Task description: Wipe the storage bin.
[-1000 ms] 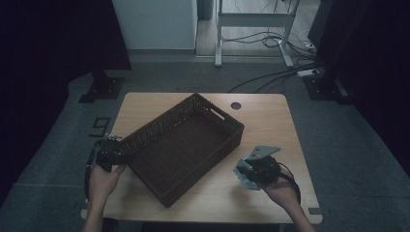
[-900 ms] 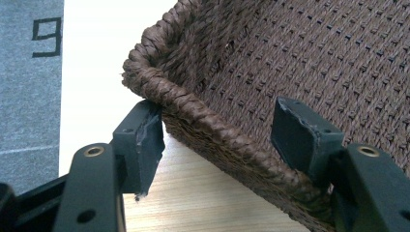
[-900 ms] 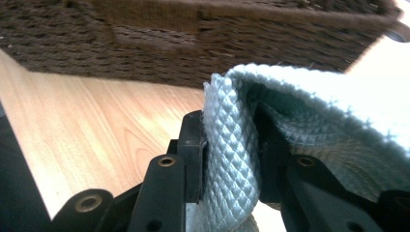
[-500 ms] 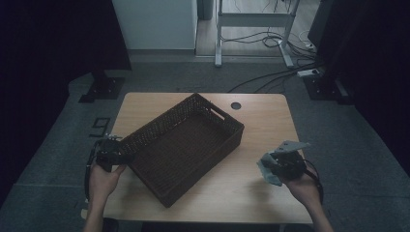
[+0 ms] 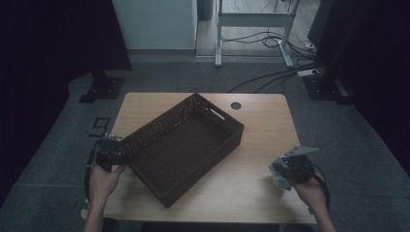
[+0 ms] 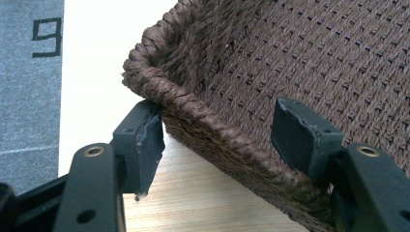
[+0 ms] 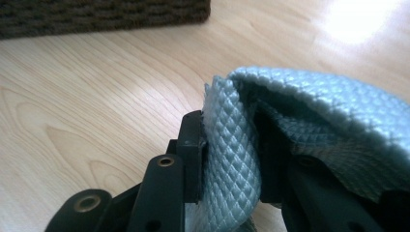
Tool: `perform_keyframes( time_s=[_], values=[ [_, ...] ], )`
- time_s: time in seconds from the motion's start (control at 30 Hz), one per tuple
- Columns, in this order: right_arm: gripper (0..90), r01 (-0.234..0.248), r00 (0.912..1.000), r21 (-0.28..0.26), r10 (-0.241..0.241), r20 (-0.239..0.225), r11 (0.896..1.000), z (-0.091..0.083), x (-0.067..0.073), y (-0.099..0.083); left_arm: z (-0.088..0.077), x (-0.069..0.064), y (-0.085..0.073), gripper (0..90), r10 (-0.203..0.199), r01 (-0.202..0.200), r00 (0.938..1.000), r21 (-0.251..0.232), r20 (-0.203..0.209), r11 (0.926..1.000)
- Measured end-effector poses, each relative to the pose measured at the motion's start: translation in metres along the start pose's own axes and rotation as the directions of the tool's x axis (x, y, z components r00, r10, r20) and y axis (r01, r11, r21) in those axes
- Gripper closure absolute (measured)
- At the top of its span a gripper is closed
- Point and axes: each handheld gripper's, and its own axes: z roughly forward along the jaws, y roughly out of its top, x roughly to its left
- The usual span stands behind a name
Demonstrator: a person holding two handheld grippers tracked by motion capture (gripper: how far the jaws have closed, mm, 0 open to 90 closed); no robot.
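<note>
My right gripper's [image 7: 227,154] fingers [image 7: 191,145] pinch a grey-blue quilted cloth [image 7: 232,159] above the table's [image 5: 261,145] right edge; my left gripper's [image 6: 217,140] straddle the wicker basket's [image 6: 290,72] corner rim, pads off it. The high view shows both forearms entering from below.
</note>
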Motion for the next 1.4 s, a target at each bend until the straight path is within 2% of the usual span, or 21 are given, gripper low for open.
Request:
perform_keyframes(
  time_s=[0.43,0.6,0.77,0.93,1.1,1.2,1.3,1.4],
  values=[
    [67.0,-0.024,0.9996,0.034,0.024,-0.016,0.999,0.025,-0.002,-0.021,0.0,0.0,0.0,36.3,0.0,0.0,1.0,-0.002,0.0,1.0],
    [62.6,-0.03,0.9994,0.063,0.031,-0.018,0.998,0.033,-0.003,-0.028,0.0,0.0,0.0,36.3,0.0,0.0,1.0,-0.003,0.0,1.0],
    [57.3,-0.032,0.9994,0.067,0.033,-0.014,0.997,0.034,-0.004,-0.031,0.0,0.001,0.0,36.1,0.001,-0.001,1.0,-0.003,0.004,1.0],
    [37.8,-0.058,0.9983,0.022,0.058,0.007,0.998,0.024,-0.008,-0.029,0.0,0.002,0.0,34.1,-0.008,0.008,0.9998,-0.009,0.017,0.9999],
    [27.6,-0.067,0.9972,-0.016,0.067,0.033,0.998,0.013,-0.009,-0.024,0.001,-0.004,0.001,24.3,-0.001,0.001,1.0,0.003,0.006,1.0],
    [25.0,-0.056,0.997,-0.042,0.058,0.052,0.998,0.006,-0.006,-0.019,0.001,-0.007,0.001,22.4,-0.009,0.009,1.0,0.013,-0.003,0.9999],
    [25.0,-0.043,0.9976,-0.065,0.047,0.05,0.997,0.001,-0.003,-0.013,-0.003,-0.009,0.0,23.2,-0.013,0.013,0.9999,0.019,0.0,0.9997],
    [25.4,-0.032,0.9986,-0.082,0.036,0.04,0.996,0.0,0.002,-0.006,-0.005,-0.013,0.0,32.1,0.013,-0.012,0.9997,0.033,-0.023,0.9994]
  ],
)
